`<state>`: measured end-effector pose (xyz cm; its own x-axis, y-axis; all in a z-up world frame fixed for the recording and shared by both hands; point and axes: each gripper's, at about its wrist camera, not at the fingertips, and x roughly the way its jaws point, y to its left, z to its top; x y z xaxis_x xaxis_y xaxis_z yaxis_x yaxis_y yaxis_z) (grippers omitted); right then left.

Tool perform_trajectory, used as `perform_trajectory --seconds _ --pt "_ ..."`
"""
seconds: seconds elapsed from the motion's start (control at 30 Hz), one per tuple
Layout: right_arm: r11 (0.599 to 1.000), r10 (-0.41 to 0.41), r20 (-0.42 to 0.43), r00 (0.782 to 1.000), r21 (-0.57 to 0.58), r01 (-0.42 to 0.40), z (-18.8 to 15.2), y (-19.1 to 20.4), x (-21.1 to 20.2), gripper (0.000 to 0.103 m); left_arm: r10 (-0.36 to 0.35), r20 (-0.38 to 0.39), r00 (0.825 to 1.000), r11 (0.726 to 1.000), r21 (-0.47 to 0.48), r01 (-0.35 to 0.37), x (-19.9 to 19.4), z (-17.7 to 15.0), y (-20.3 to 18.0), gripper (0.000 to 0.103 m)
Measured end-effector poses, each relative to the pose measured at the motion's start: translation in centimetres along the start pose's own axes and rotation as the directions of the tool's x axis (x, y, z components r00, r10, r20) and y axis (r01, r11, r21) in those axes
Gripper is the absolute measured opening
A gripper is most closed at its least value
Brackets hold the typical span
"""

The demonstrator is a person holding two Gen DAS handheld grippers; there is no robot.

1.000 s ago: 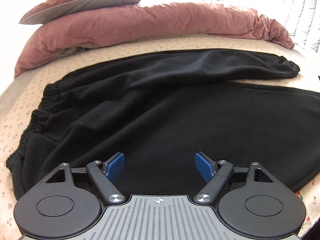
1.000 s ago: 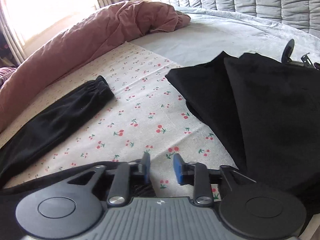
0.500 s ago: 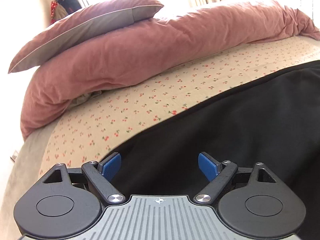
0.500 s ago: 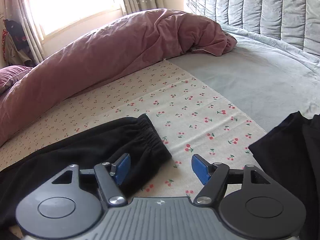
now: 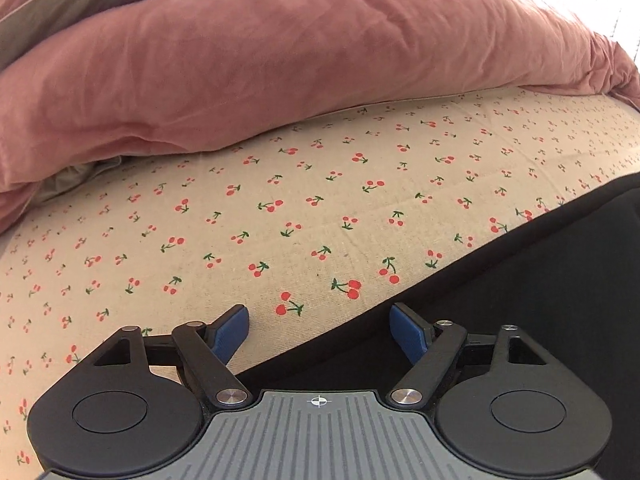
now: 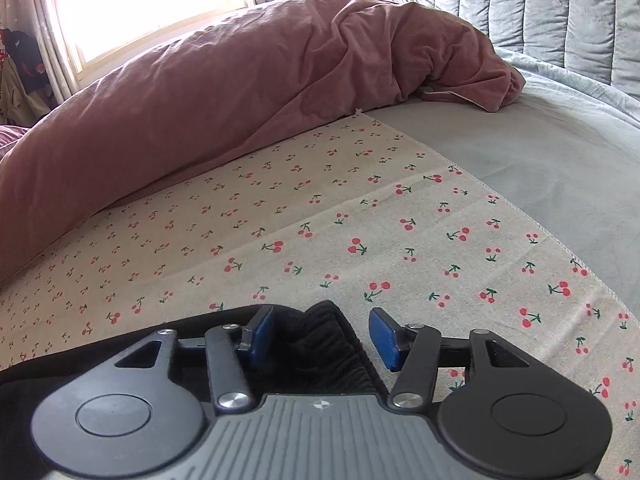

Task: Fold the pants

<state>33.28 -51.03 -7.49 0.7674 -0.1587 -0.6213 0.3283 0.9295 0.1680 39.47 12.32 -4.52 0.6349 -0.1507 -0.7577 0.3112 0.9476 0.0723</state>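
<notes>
The black pants lie on a cherry-print sheet. In the left wrist view their far edge (image 5: 520, 280) runs diagonally from lower middle to the right. My left gripper (image 5: 318, 330) is open and straddles that edge low over the bed. In the right wrist view the ribbed ankle cuff of one leg (image 6: 320, 344) lies between the open fingers of my right gripper (image 6: 322, 334). The jaws are not closed on the cuff.
A rolled pink duvet (image 5: 280, 60) lies along the far side of the bed and shows in the right wrist view (image 6: 200, 112). The cherry-print sheet (image 6: 360, 220) ends at a grey bedcover (image 6: 540, 152). A grey padded headboard (image 6: 560, 12) stands at the right.
Both grippers moved forward over the pants to their far edge. The right gripper opened and came down around the leg cuff. The left gripper stayed open and dropped low over the edge.
</notes>
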Motion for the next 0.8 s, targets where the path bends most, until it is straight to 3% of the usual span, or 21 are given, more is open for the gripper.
perform_trajectory --seconds 0.1,0.17,0.27,0.43,0.57,0.67,0.73,0.77,0.8 --pt "0.999 -0.026 0.019 0.999 -0.041 0.027 -0.4 1.0 0.7 0.039 -0.055 -0.006 0.998 0.998 -0.019 0.055 -0.4 0.3 -0.3 0.042" --pt "0.994 -0.053 0.045 0.998 -0.097 0.057 -0.9 1.9 0.8 0.033 -0.084 -0.014 0.996 0.996 -0.009 0.083 -0.5 0.4 -1.1 0.016" --pt "0.983 -0.089 0.086 0.992 -0.153 0.101 -1.4 2.9 0.2 0.026 -0.039 0.002 0.999 0.999 0.017 0.039 -0.9 0.2 -2.5 0.001" --pt "0.97 -0.14 0.182 0.973 -0.173 0.171 -0.9 3.8 -1.3 0.022 0.052 0.102 0.993 0.998 0.019 -0.055 -1.9 -0.6 -4.0 0.0" --pt "0.978 -0.13 0.261 0.956 -0.124 0.167 0.1 3.5 -1.9 0.022 0.076 0.2 0.977 0.995 -0.086 -0.06 -3.2 -0.3 -2.9 0.0" --pt "0.976 -0.126 0.225 0.966 -0.145 0.161 0.2 3.7 0.1 0.024 0.115 0.19 0.975 0.99 -0.105 -0.096 -1.9 -0.3 -3.0 0.0" --pt "0.981 -0.135 0.158 0.978 -0.115 0.154 0.1 3.1 1.4 0.03 0.121 0.135 0.983 0.989 -0.101 -0.107 -0.5 -0.3 -3.3 0.003" --pt "0.984 -0.136 0.147 0.98 -0.093 0.151 0.0 2.7 1.4 0.035 0.14 0.147 0.979 0.987 -0.095 -0.127 -0.6 -0.5 -3.5 0.009" --pt "0.988 -0.133 0.144 0.981 -0.064 0.143 -0.1 2.1 1.0 0.053 0.145 0.165 0.976 0.987 -0.087 -0.132 -1.1 -0.5 -3.7 0.011"
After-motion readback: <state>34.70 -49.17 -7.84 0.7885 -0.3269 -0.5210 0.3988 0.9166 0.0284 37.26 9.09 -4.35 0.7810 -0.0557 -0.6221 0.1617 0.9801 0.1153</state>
